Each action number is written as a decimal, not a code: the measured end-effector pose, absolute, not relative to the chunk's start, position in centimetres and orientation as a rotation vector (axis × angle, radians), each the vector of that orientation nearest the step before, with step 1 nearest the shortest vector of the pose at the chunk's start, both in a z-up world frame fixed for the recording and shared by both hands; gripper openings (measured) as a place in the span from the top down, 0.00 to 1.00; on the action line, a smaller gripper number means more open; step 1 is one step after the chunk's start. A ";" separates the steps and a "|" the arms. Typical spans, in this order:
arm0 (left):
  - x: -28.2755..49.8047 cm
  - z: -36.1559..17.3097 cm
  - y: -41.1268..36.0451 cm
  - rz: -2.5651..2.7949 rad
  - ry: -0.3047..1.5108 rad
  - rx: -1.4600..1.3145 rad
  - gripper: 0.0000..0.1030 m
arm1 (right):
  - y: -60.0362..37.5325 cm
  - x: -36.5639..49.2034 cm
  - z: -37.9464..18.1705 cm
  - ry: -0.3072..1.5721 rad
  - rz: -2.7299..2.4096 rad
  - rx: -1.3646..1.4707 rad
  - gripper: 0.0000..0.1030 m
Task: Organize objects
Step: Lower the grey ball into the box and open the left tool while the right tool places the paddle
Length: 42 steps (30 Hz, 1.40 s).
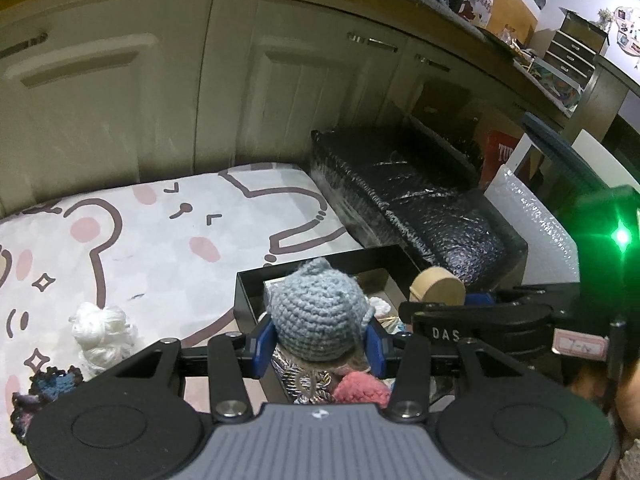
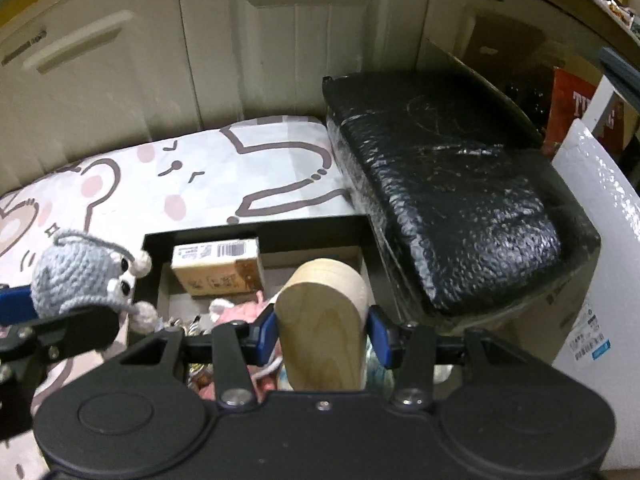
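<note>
We are holding a grey-blue crocheted toy (image 1: 318, 312) between the blue pads of our left gripper (image 1: 319, 344); its rounded, knobbed top is facing the left wrist camera, while the right wrist view is showing black bead eyes and small pale knobs on its side. We are gripping a round, light wooden box (image 2: 324, 328) in our right gripper (image 2: 325, 338), turned on edge so its flat grain face is pointing back at the lens. Both are hanging just above the open black box (image 2: 256, 236), which is sitting on the cartoon-print mat beside a black wrapped bundle.
</note>
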State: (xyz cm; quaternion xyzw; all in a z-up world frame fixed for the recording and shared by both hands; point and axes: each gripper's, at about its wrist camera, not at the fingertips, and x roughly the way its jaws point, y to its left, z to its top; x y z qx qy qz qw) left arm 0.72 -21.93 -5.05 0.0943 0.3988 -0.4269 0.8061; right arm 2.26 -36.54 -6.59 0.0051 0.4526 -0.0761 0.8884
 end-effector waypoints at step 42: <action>3.1 -7.4 -22.5 -0.847 0.915 0.219 0.32 | -38.5 0.7 -5.7 0.884 -0.189 0.226 0.45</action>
